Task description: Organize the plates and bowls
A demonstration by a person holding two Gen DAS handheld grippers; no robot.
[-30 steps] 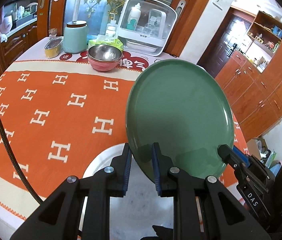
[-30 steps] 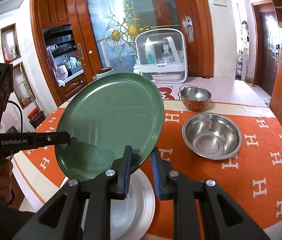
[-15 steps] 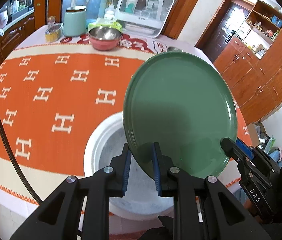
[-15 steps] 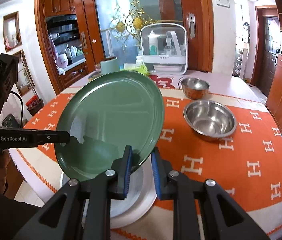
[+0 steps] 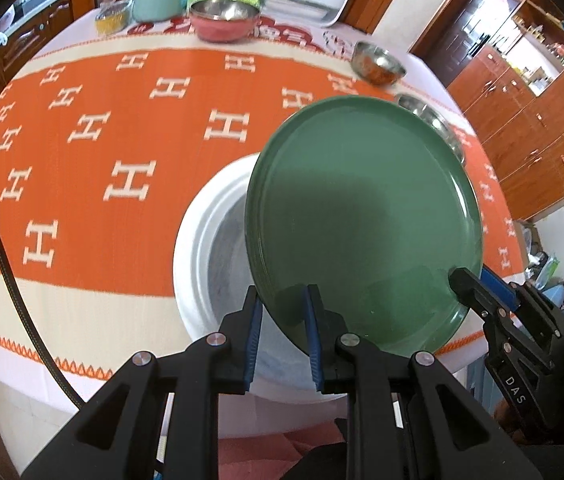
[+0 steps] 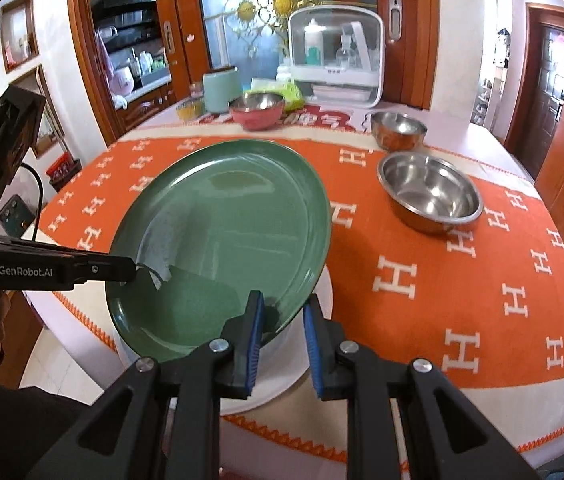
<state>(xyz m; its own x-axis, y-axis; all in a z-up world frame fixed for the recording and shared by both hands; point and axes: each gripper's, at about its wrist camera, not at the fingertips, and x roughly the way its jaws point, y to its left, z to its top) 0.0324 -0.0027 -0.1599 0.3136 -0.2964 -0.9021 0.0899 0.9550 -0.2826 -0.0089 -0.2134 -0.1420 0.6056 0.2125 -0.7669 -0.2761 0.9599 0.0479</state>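
Green plate (image 5: 361,216) pinched at rim by both hand-held grippers, tilted over white plate (image 5: 210,240).
Left hand-held gripper (image 5: 280,312) and right hand-held gripper (image 6: 280,312) nearly closed on opposite edges; glazed, rigid, likely slippery and breakable, so keep both rim grips.

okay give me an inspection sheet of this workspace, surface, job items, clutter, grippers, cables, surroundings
Surface: round table under an orange H-pattern cloth.
Job's things: green plate held tilted above white plate; two steel bowls; pink bowl.
Clutter: mint canister, white storage box, yellow-filled glass dish.
Grippers: left gripper and right gripper both clamp the green plate's rim.
Cables: black cable at the table's left edge.
Surroundings: wooden doors, cabinets.
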